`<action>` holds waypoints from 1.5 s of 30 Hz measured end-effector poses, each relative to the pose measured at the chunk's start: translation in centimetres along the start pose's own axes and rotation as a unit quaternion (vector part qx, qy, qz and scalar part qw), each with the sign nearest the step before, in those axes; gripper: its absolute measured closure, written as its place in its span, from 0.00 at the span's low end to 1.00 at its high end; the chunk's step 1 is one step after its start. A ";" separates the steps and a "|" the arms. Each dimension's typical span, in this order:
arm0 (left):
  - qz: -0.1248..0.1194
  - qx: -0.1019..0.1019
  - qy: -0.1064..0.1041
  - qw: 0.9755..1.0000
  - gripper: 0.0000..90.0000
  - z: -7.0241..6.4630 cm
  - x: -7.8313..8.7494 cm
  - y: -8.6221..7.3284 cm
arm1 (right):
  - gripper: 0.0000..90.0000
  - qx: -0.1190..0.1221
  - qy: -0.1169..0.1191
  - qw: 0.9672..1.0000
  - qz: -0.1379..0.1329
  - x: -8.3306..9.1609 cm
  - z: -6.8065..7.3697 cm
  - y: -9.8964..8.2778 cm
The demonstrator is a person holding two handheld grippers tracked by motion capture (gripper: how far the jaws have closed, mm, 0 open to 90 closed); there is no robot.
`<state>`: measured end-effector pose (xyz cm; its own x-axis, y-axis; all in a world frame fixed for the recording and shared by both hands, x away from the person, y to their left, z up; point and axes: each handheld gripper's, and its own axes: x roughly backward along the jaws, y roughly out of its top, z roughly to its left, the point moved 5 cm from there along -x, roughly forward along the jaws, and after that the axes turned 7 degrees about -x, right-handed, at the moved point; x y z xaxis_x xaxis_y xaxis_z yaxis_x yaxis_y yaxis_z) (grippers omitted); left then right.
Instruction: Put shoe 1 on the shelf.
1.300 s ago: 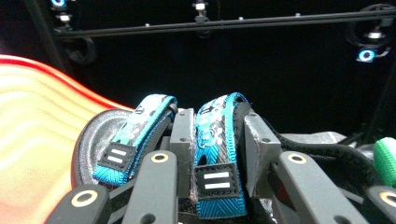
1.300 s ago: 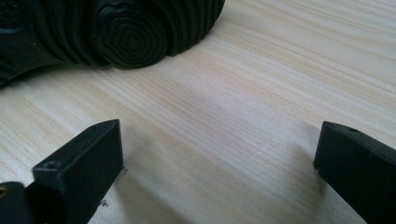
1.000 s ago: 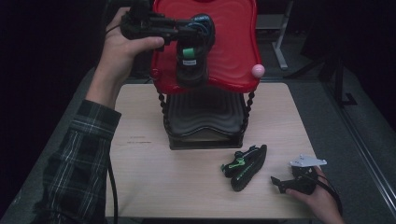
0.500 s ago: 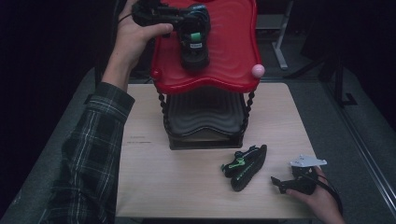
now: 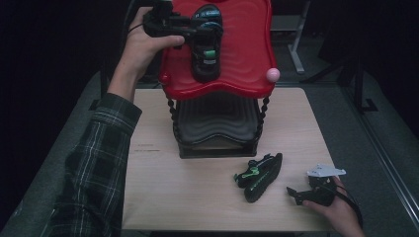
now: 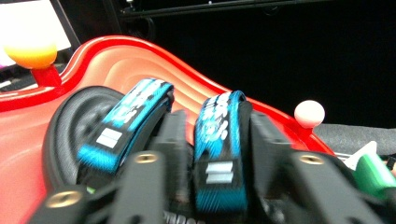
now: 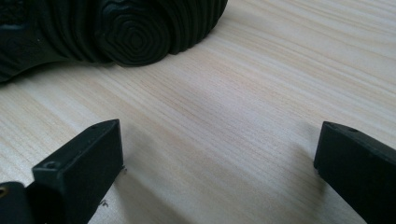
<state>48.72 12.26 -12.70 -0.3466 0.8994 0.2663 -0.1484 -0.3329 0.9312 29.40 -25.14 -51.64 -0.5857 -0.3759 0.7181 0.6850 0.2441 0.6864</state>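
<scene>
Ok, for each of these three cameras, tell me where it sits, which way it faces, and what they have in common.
High view: above the person's side, looking forward and down on the table; both forearms, left hand-held gripper and right hand-held gripper.
Left gripper view: along its jaws, shut on a blue-strapped sandal on the red tray.
Right gripper view: low over the table, open jaws, facing a black shoe sole.
Shared: sandal and tray appear in the high and left gripper views.

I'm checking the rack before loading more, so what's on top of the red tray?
A black sandal with blue straps sits on the red tray, with the left gripper at it. Tray surface beneath the sandal is covered.
</scene>
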 end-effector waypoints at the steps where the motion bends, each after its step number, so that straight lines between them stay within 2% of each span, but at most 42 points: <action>1: -0.002 0.001 -0.002 1.000 0.58 -0.1 0.2 0.1 | 0.01 0.000 0.000 1.000 0.000 0.0 0.0 0.0; 6: -0.025 0.012 0.000 1.000 0.45 -0.6 1.5 0.2 | 0.01 0.000 0.000 1.000 0.000 0.0 0.0 0.0; 10: -0.022 0.018 -0.005 1.000 0.38 -1.1 2.6 -0.2 | 0.01 0.000 0.000 1.000 0.000 0.0 0.0 0.0; 20: -0.037 0.016 -0.014 0.999 0.32 -3.8 6.0 -1.3 | 0.01 -0.001 -0.001 1.000 0.000 0.0 0.0 0.0; 28: -0.027 0.013 -0.030 0.999 0.28 -7.0 7.5 -3.0 | 0.01 -0.001 -0.001 1.000 0.000 0.0 0.0 0.0; 33: -0.012 0.013 -0.042 0.999 0.26 -9.3 7.8 -4.8 | 0.01 -0.002 -0.001 1.000 0.000 0.0 0.0 0.0; 38: -0.006 0.016 -0.054 0.998 0.22 -11.4 8.1 -6.4 | 0.01 -0.002 -0.001 1.000 0.000 0.0 0.0 0.0; 45: 0.011 0.026 -0.051 0.998 0.21 -13.4 8.3 -9.1 | 0.01 -0.002 -0.001 1.000 -0.001 0.0 0.0 0.0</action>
<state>34.77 18.95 -22.32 -0.2527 0.9169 0.3090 -0.0932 -0.3410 0.9354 29.40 -25.10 -51.65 -0.5878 -0.3740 0.7174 0.6854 0.2408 0.6872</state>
